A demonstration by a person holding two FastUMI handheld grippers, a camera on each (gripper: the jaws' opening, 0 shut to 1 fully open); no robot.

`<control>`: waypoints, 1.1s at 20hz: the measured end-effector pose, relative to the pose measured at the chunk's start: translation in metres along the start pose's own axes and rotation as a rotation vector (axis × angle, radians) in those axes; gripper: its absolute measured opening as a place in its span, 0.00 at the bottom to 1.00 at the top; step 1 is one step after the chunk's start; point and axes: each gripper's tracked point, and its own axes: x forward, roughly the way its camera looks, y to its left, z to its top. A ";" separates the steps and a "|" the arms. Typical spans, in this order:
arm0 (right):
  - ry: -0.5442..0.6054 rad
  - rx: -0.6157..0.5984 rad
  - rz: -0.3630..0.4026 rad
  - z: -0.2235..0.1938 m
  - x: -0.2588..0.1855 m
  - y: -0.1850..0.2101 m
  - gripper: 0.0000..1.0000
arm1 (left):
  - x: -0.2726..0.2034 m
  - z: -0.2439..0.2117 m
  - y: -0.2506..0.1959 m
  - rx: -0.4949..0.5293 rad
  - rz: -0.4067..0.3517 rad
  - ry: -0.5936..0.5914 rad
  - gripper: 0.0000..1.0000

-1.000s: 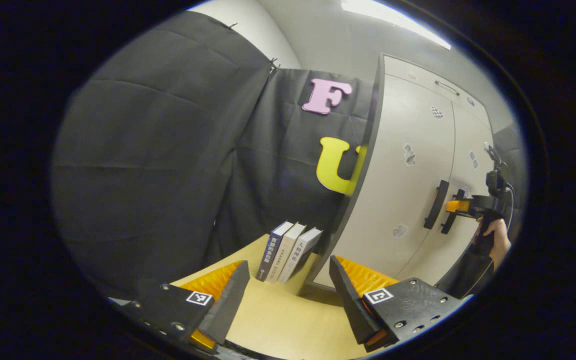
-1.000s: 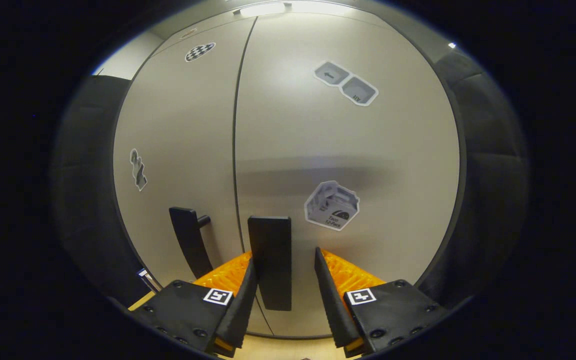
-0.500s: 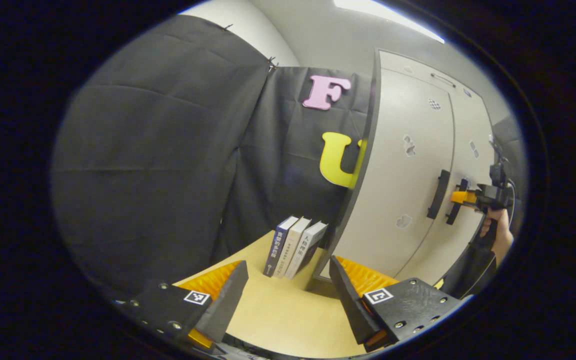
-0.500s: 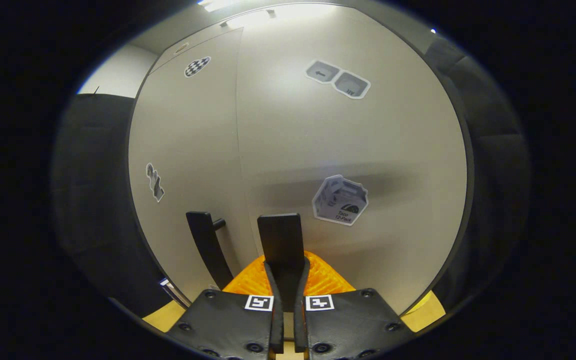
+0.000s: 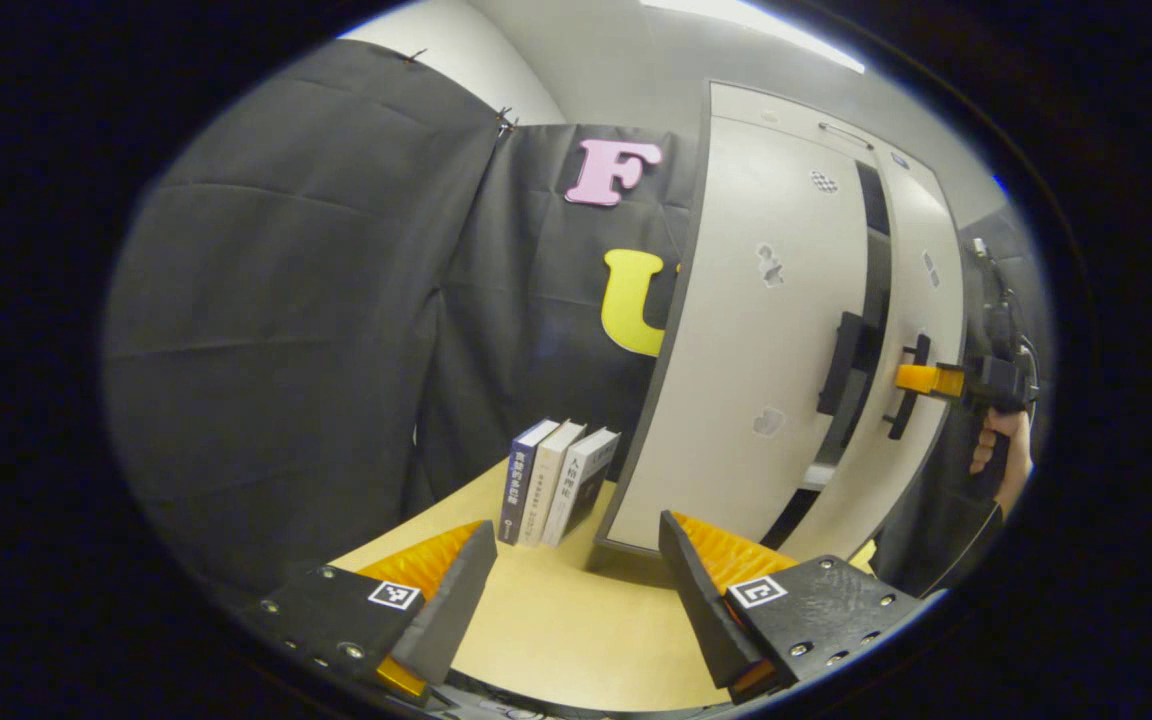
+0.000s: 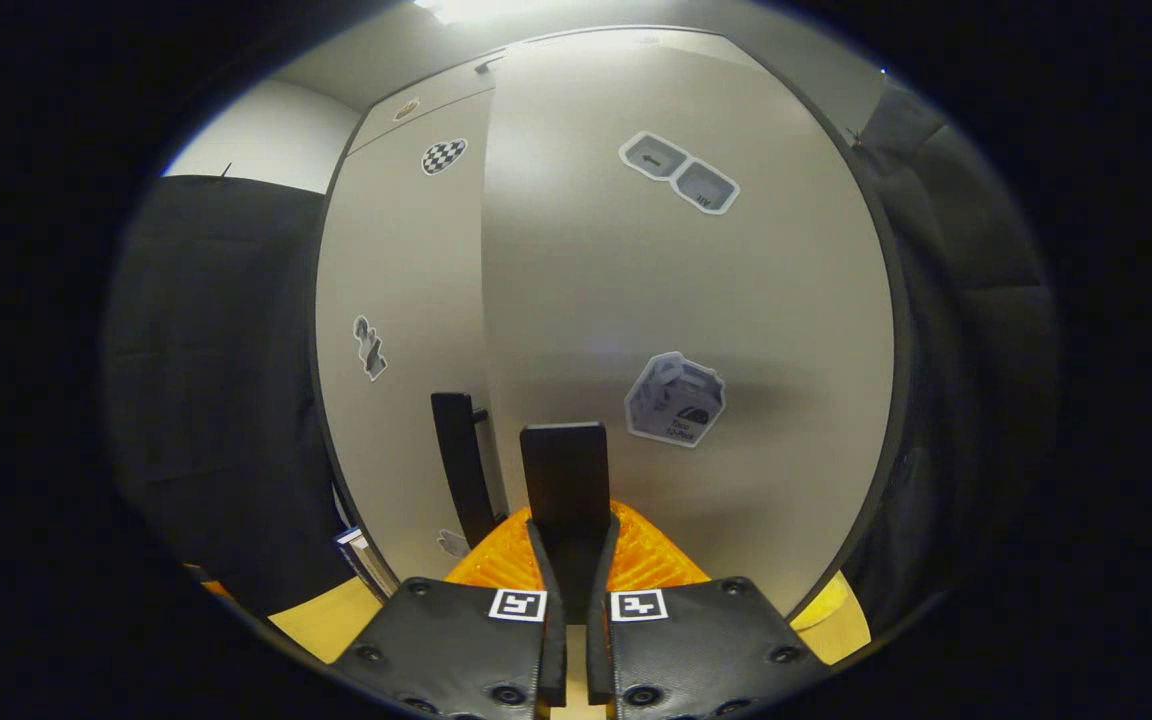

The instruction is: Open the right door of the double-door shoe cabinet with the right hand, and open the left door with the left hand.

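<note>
On the right door handle (image 6: 564, 480): right gripper (image 6: 570, 560) pinching it so the door can swing.
Left gripper (image 5: 576, 590) hangs spread, left door (image 5: 746, 330) untouched.

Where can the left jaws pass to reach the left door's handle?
Free: bare tabletop ahead of the left gripper, between books and cabinet. Crowded: left handle sits beside the right handle, clamped by the right gripper.

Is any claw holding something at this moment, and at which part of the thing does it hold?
The right claw is shut on the right door handle, gripping its lower part. The left claw is open and holds nothing.
</note>
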 end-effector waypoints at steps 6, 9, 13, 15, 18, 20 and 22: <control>0.007 -0.002 0.051 -0.004 -0.021 -0.001 0.09 | -0.011 0.005 -0.048 0.049 -0.036 -0.018 0.95; 0.013 0.001 0.093 -0.005 -0.030 -0.002 0.09 | -0.017 0.010 -0.066 0.072 -0.032 -0.037 0.96; 0.015 0.000 0.146 -0.006 -0.041 -0.006 0.09 | -0.029 0.008 -0.092 0.083 -0.026 -0.045 0.94; 0.013 0.007 0.177 -0.006 -0.047 -0.009 0.09 | -0.033 0.005 -0.105 0.094 -0.017 -0.049 0.94; 0.006 0.009 0.208 -0.005 -0.055 -0.015 0.10 | -0.041 -0.006 -0.126 0.095 -0.008 -0.046 0.95; 0.007 0.006 0.234 -0.007 -0.056 -0.020 0.09 | -0.048 -0.013 -0.143 0.091 -0.008 -0.046 0.95; 0.009 0.007 0.255 -0.006 -0.058 -0.023 0.09 | -0.052 -0.022 -0.159 0.093 -0.008 -0.041 0.95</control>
